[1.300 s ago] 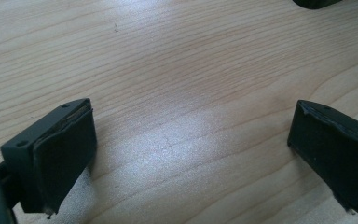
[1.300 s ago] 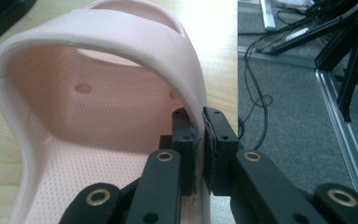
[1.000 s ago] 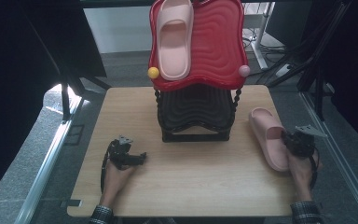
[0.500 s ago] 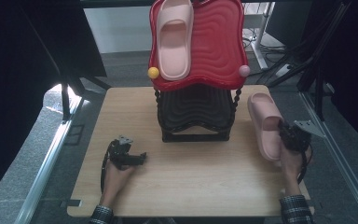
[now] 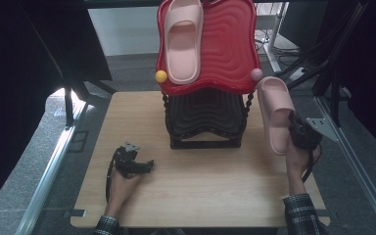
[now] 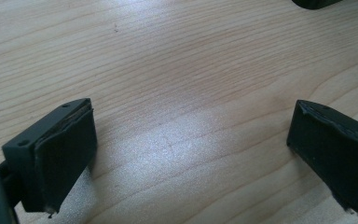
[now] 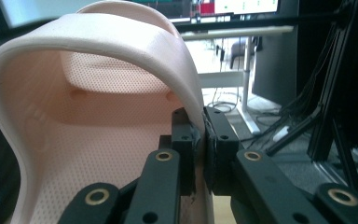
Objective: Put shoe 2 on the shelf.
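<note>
A pink slipper (image 5: 274, 112) hangs in the air beside the rack's right side, lifted off the table. My right gripper (image 5: 293, 131) is shut on the edge of its strap; in the right gripper view the gripper (image 7: 200, 140) pinches the strap of the slipper (image 7: 98, 93) between its pads. A second pink slipper (image 5: 183, 39) lies on the red wavy top shelf (image 5: 225, 49) of the black rack (image 5: 205, 120). My left gripper (image 5: 147, 166) rests on the wooden table (image 5: 200, 191) at the left, open, with bare wood between its fingers (image 6: 60, 154).
A yellow ball (image 5: 161, 76) and a pink ball (image 5: 256, 74) cap the red shelf's corners. Metal rails (image 5: 49, 171) run along both table sides. Dark stands and cables (image 5: 323, 58) crowd the far right.
The right gripper has lifted the pink slipper off the table and carried it up and toward the rack. The left gripper has stayed where it was.
</note>
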Demonstrator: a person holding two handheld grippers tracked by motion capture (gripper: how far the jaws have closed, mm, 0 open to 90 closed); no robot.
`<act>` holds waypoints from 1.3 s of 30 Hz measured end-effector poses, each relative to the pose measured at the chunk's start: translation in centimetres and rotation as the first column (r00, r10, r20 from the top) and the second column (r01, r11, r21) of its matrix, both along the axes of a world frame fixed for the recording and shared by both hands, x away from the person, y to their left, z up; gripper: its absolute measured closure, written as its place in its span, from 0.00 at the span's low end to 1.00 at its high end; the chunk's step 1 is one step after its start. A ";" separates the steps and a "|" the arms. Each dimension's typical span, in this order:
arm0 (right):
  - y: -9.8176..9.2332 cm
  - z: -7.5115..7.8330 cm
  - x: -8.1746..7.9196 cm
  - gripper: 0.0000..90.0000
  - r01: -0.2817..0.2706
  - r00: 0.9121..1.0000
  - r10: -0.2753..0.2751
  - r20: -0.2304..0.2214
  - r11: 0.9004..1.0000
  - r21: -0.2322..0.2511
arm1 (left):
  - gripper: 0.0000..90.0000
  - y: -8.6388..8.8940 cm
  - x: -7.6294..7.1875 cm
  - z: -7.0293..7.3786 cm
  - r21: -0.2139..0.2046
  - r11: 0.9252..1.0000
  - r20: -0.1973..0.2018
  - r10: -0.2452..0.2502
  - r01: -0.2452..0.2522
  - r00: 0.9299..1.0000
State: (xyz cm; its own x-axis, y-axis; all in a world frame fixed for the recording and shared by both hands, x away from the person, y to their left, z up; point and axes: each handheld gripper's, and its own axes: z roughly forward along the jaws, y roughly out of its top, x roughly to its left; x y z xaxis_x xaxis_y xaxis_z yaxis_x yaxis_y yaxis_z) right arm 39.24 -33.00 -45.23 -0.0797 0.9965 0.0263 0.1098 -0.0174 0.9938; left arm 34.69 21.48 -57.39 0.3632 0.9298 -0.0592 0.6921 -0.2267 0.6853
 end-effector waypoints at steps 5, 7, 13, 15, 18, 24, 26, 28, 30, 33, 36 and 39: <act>0.5 1.1 0.5 0.93 0.018 1.000 -0.019 0.024 0.999 0.026 | 0.02 0.0 0.0 0.0 0.002 1.000 -0.001 -0.001 0.001 1.000; 0.7 1.8 0.8 0.93 0.031 0.999 -0.032 0.038 0.999 0.034 | 0.02 0.0 0.0 0.0 0.001 1.000 -0.001 -0.001 0.001 1.000; 1.5 4.0 1.6 0.93 0.037 0.997 -0.042 0.069 0.997 0.071 | 0.02 0.0 0.0 0.0 0.001 1.000 0.002 -0.001 0.001 1.000; 1.9 5.2 1.9 0.93 0.035 0.995 -0.041 0.088 0.997 0.074 | 0.01 0.0 0.0 0.0 0.000 1.000 0.002 -0.001 0.001 1.000; 2.3 6.4 2.3 0.93 0.033 0.994 -0.041 0.106 0.996 0.078 | 0.02 0.0 0.0 0.0 0.003 1.000 0.000 -0.004 0.004 1.000; 3.1 8.8 2.9 0.93 0.029 0.991 -0.039 0.127 0.996 0.079 | 0.02 0.0 0.0 0.0 0.000 1.000 0.003 -0.001 0.001 1.000; 3.4 9.4 3.2 0.93 0.026 0.989 -0.038 0.143 0.996 0.082 | 0.02 0.0 0.0 0.0 0.003 1.000 0.000 -0.004 0.004 1.000; 3.6 9.7 3.4 0.93 0.022 0.988 -0.035 0.150 0.996 0.087 | 0.02 0.0 0.0 0.0 0.003 1.000 0.000 -0.004 0.004 1.000; 3.9 10.7 3.8 0.93 0.021 0.987 -0.037 0.156 0.995 0.099 | 0.02 0.0 0.0 0.0 0.003 1.000 0.000 -0.004 0.004 1.000; 4.1 11.3 4.1 0.93 0.021 0.986 -0.038 0.160 0.994 0.105 | 0.02 0.0 0.0 0.0 0.001 1.000 0.000 -0.002 0.002 1.000; 4.3 12.7 4.6 0.93 0.023 0.983 -0.044 0.179 0.992 0.122 | 0.02 0.0 0.0 0.0 0.000 1.000 0.003 -0.001 0.001 1.000; 4.4 13.6 4.8 0.93 0.024 0.980 -0.047 0.193 0.992 0.122 | 0.02 0.0 0.0 0.0 0.000 1.000 0.003 -0.001 0.001 1.000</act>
State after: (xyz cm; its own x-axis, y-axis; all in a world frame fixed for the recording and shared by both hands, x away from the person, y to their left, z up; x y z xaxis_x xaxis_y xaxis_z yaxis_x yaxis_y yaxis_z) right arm 43.99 -28.58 -31.66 -0.0598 0.9895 0.1315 -0.0888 -0.1365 0.9867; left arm 34.71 21.49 -57.40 0.3642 0.9295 -0.0582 0.6898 -0.2273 0.6874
